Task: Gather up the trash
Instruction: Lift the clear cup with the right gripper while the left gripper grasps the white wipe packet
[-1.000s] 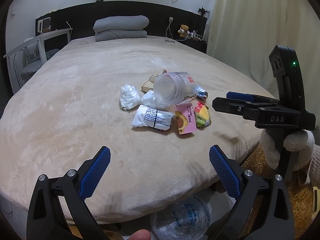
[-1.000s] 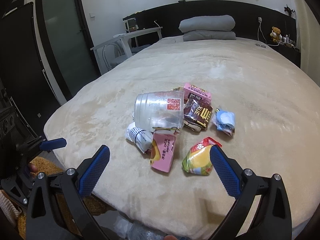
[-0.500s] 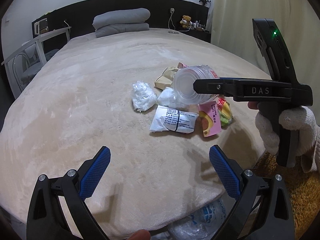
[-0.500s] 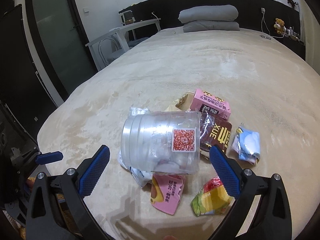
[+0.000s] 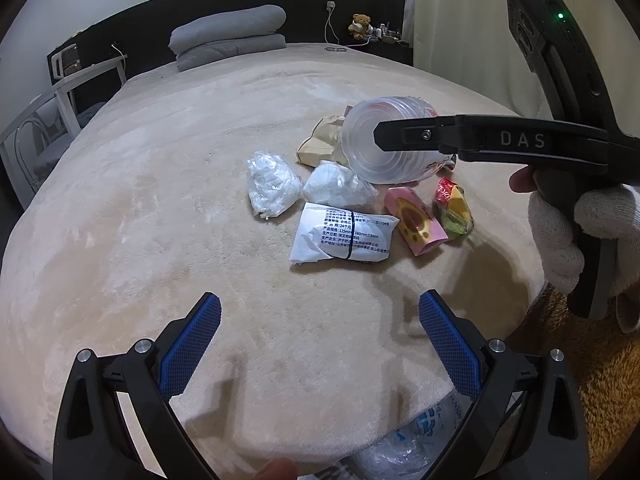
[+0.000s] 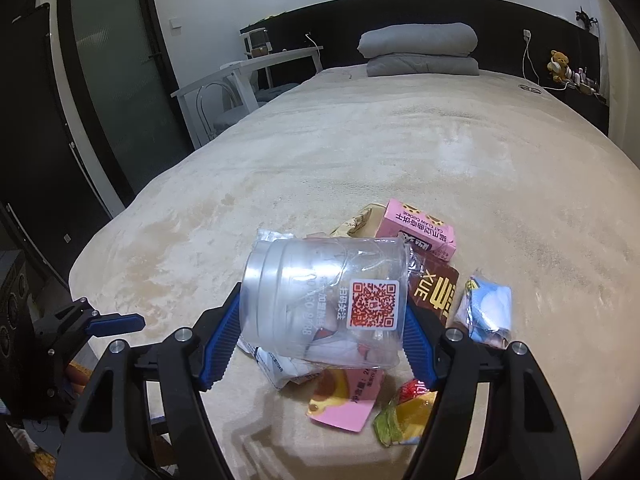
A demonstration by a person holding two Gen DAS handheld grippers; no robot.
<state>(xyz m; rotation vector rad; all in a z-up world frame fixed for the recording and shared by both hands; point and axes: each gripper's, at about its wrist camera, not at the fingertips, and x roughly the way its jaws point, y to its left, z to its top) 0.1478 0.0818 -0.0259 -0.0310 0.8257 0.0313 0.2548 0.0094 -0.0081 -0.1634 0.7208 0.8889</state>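
"Where is the right hand-held gripper (image 6: 320, 340)?"

"Low in the middle. Its jaws have just been closing on the clear plastic cup (image 6: 326, 300), which lies sideways on the bed (image 6: 360, 160), bottom left."

"And the left hand-held gripper (image 5: 320, 340)?"

"Spread wide, farther off."

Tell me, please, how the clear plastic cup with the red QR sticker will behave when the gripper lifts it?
The clear plastic cup looks empty, so probably light. Its thin walls already show creases, so the right gripper, whose jaws have just been closing around it, may dent it. The smooth round side could slip or roll.
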